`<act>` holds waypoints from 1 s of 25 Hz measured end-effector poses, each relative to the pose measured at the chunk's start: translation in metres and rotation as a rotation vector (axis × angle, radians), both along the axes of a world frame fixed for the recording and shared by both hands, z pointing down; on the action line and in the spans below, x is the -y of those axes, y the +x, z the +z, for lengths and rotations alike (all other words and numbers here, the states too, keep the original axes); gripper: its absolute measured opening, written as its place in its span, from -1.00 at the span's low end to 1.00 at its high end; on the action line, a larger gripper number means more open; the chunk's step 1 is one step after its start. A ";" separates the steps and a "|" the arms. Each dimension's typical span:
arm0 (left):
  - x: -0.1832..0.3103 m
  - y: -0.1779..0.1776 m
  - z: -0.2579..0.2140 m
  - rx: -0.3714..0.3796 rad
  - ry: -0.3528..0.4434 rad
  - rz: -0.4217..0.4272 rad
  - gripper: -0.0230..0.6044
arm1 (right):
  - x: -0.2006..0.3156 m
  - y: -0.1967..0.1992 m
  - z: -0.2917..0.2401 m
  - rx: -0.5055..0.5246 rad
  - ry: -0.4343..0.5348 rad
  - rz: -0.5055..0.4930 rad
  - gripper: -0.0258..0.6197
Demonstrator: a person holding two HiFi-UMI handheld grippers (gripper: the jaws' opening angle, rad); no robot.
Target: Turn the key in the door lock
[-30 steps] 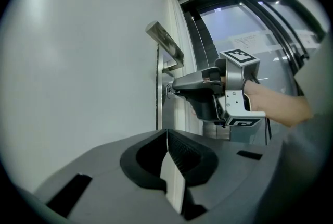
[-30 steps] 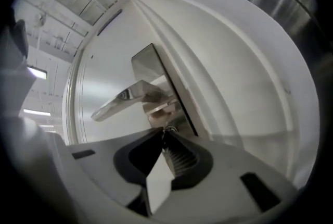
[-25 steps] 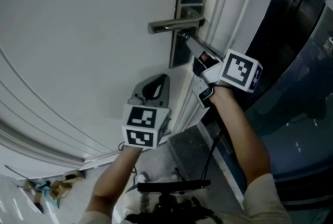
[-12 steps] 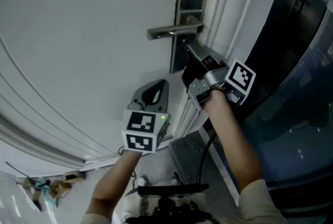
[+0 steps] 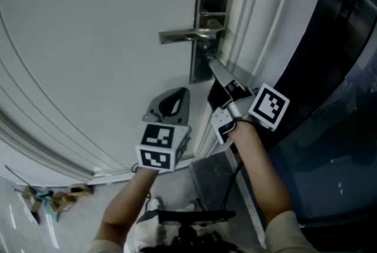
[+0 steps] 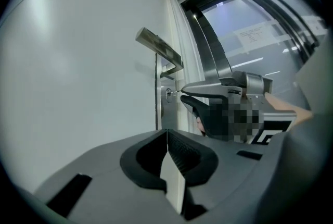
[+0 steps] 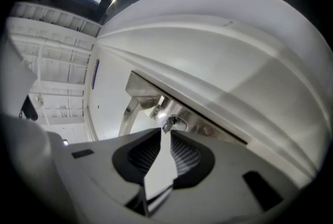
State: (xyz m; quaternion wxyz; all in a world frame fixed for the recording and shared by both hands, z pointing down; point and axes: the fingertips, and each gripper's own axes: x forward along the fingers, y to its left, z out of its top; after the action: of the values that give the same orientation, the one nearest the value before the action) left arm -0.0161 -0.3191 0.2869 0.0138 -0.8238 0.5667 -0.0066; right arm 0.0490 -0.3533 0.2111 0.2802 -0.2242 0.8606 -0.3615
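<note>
While the right gripper works at the lock, the left gripper (image 6: 166, 133) hangs back from the door (image 5: 88, 40), its fingers (image 6: 183, 154) together at the tips with nothing between them. We recommend holding it there, clear of the handle (image 5: 185, 36).

Below the handle, the key (image 7: 169, 123) sits in the lock (image 5: 198, 69), its head standing out from the plate. The right gripper (image 7: 162, 133) points at it. Its fingers (image 7: 186, 155) have just been opening and stand slightly apart, with the key head just off their tips and pressed by neither pad.

We judge that this fits two stages: a release after a turn, or a loosened hold ahead of a fresh bite. How far the key is turned we cannot tell. In either case we keep the gripper in line with the key's shaft, so the fingers neither drag the head sideways nor lever it in the lock.
</note>
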 end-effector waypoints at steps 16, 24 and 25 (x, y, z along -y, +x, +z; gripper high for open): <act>-0.064 -0.011 0.023 0.003 -0.036 -0.063 -0.87 | -0.106 -0.024 0.046 -0.536 0.468 0.136 -0.80; -0.125 -0.036 0.044 0.014 -0.047 -0.080 -0.87 | -0.169 -0.048 0.080 -0.709 0.565 0.273 -0.89; -0.136 -0.040 0.045 0.016 -0.047 -0.082 -0.87 | -0.179 -0.052 0.083 -0.722 0.570 0.280 -0.89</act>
State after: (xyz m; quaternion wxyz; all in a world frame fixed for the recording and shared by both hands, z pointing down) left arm -0.0561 -0.1834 0.3323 -0.0015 -0.8000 0.5994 -0.0272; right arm -0.0030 -0.1740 0.2940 0.0599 -0.3635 0.9291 0.0311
